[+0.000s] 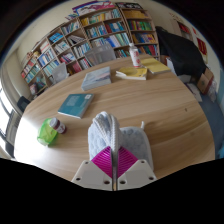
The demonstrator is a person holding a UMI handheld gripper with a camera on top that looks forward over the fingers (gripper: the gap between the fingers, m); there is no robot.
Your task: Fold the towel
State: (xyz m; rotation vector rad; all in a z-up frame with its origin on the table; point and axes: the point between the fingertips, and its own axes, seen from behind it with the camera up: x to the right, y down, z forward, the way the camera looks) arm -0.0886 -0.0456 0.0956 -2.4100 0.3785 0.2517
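Gripper view: at the bottom centre of the frame, the gripper (114, 163) has its two white fingers drawn close together, with the magenta pads (103, 160) facing inward on either side of a fold of cloth. The pale grey-white towel (106, 132) is pinched between them and rises in a bunched, gathered hump directly above the fingertips, its lower folds spreading onto the table to either side. The round wooden table (150, 100) fills the middle of the frame. Left of the towel, near the table's left rim, lies a green object (48, 131), too small to identify further. Beyond it, left of centre, lies a teal book (74, 104). Further back, in the upper middle, sits a stack of books and papers (98, 76) and yellow sheets (131, 72). A pink bottle (134, 55) stands upright behind them. Bookshelves (90, 32) line the far wall across the upper frame.
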